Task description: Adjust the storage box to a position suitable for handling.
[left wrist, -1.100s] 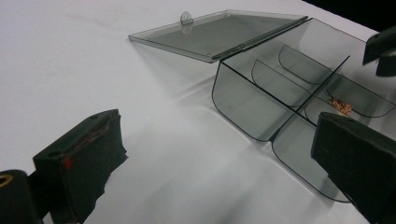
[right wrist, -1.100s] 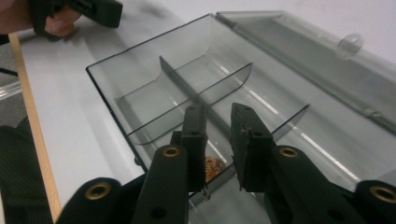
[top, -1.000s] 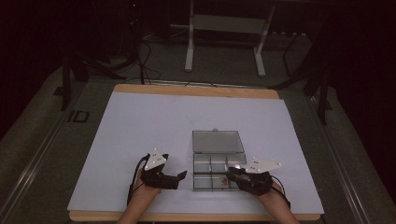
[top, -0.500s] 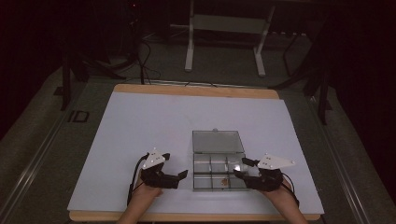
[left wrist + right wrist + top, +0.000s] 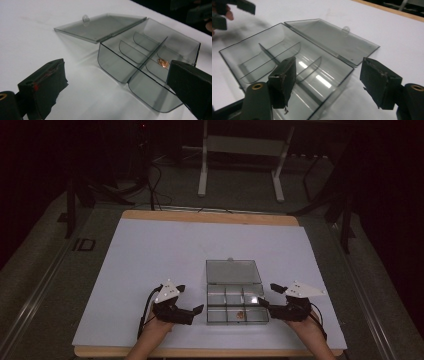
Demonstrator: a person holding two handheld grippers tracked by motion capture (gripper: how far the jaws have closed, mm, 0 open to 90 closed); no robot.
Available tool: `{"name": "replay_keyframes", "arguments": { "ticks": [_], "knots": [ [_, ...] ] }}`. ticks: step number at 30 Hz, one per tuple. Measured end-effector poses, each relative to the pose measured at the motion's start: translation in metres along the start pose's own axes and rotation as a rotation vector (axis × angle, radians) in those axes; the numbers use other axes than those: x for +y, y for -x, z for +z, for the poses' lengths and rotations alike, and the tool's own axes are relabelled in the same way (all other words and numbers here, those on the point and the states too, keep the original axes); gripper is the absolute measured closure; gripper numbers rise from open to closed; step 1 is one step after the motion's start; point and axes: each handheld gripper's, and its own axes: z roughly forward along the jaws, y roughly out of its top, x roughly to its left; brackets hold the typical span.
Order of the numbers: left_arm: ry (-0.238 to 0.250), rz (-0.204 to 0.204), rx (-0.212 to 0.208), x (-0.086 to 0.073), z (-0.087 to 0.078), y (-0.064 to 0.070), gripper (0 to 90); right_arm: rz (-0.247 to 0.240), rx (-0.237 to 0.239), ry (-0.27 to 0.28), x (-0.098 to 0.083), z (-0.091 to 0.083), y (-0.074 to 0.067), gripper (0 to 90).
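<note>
Only one mark can be read: the characters "ID", seen in the high view on a dark plate (image 5: pixel 83 244) beside the left edge of the table (image 5: pixel 150 250). No other text, label, brand or number can be made out.

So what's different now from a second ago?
The right gripper has pulled back off the clear compartment box toward the box's right edge, and its jaws have just been opening, with nothing between them. The left gripper, the open lid and the small copper piece stayed as they were.
</note>
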Motion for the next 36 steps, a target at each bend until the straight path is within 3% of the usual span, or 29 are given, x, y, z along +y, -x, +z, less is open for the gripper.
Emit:
{"name": "replay_keyframes", "arguments": {
  "ticks": [11, 15, 18, 28, 36],
  "knots": [
    [-0.056, 0.016, 0.008, 0.007, 0.007, 0.001, 3.0, 0.062, -0.057, 0.005, -0.003, -0.005, 0.024, 36.8],
    [-0.048, -0.008, -0.004, 0.013, 0.009, -0.002, 3.1, 0.109, -0.081, 0.000, -0.003, -0.007, 0.030, 36.0],
    [-0.042, -0.019, -0.007, 0.018, 0.010, -0.003, 4.1, 0.093, -0.110, 0.000, -0.004, -0.007, 0.032, 35.9],
    [-0.053, -0.035, -0.024, 0.030, 0.023, -0.006, 4.1, 0.129, -0.137, -0.002, -0.009, -0.004, 0.045, 35.9],
    [-0.059, -0.051, -0.024, 0.046, 0.035, -0.012, 5.5, 0.118, -0.144, -0.013, -0.004, 0.006, 0.048, 35.9]
  ]
}}
